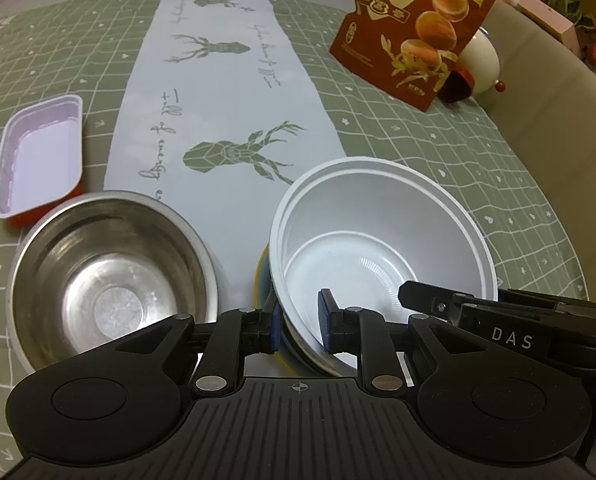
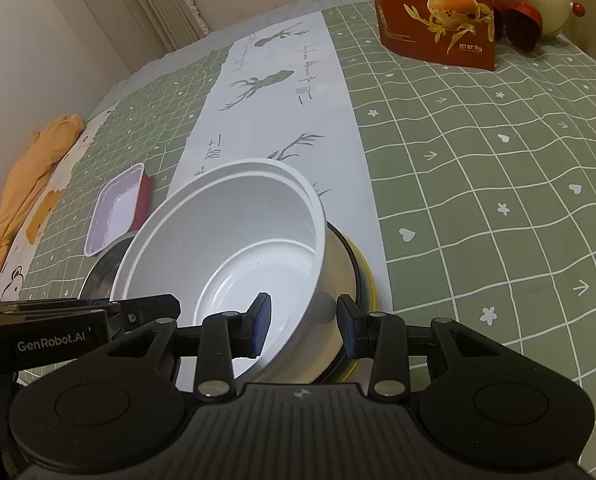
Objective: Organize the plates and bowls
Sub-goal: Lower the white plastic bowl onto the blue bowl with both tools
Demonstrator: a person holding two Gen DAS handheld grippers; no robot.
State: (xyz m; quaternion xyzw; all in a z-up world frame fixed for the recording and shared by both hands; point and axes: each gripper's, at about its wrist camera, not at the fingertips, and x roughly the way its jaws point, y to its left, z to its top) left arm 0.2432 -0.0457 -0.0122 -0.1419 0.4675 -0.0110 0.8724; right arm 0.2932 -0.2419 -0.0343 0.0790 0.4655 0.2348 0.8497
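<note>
White plastic bowl (image 2: 226, 248) tilted, half-seated in yellow-rimmed bowl (image 2: 361, 280), steel bowl (image 1: 110, 276) at 9 o'clock. Rim pinched by left hand-held gripper (image 1: 299, 320) and right hand-held gripper (image 2: 302, 326). Nesting step judged underway; next: levelling, then release.

A: Near left, the steel bowl (image 1: 110, 276)?
B: Bare metal, glossy, lightly scuffed. The white bowl (image 1: 377, 256) looks smooth plastic with a ribbed base.
A: Tablecloth (image 2: 497, 160)?
B: Matt printed cloth. Far right, the snack pouch (image 1: 413, 28) is glossy film; the tray (image 1: 38, 156) looks like smooth plastic.
</note>
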